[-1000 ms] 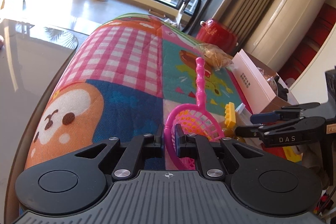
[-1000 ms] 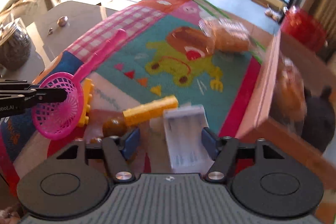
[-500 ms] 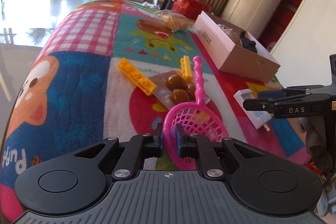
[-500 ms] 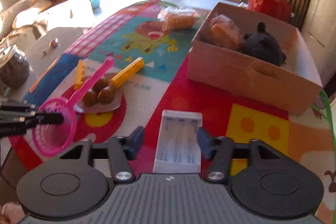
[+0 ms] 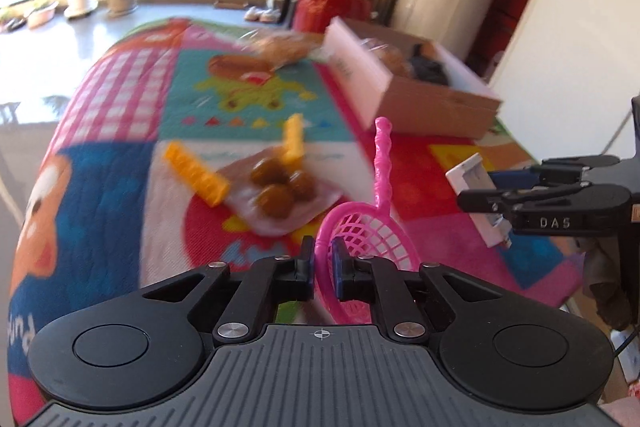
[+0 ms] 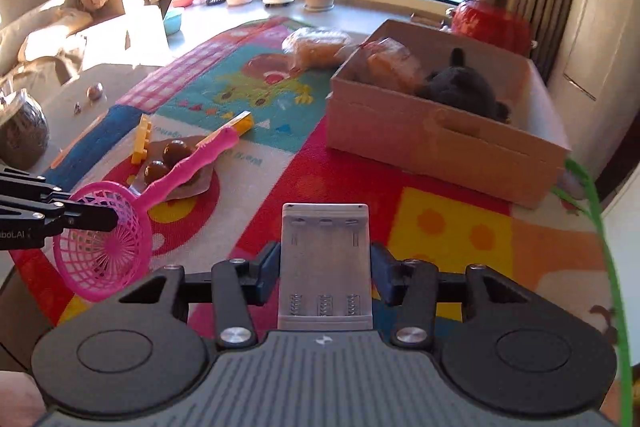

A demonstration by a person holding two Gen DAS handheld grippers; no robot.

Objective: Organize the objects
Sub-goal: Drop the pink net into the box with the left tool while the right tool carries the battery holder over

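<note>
My left gripper (image 5: 322, 261) is shut on the rim of a pink toy strainer (image 5: 370, 227) and holds it above the colourful mat; the strainer also shows in the right wrist view (image 6: 108, 247). My right gripper (image 6: 325, 269) is shut on a white battery holder (image 6: 325, 263), held above the mat; the holder shows at the right of the left wrist view (image 5: 478, 195). A cardboard box (image 6: 440, 135) stands at the far right with a bagged bun and a dark plush toy inside.
On the mat (image 6: 352, 179) lie two yellow toy bricks (image 5: 198, 177) (image 5: 294, 139) and a bag of brown balls (image 5: 276, 187). A bagged bread (image 6: 316, 47) lies beyond the box. A glass jar (image 6: 20, 131) stands on the grey table at the left.
Both grippers have lifted and pulled back with their objects. The view has swung toward the cardboard box, which now shows more fully.
</note>
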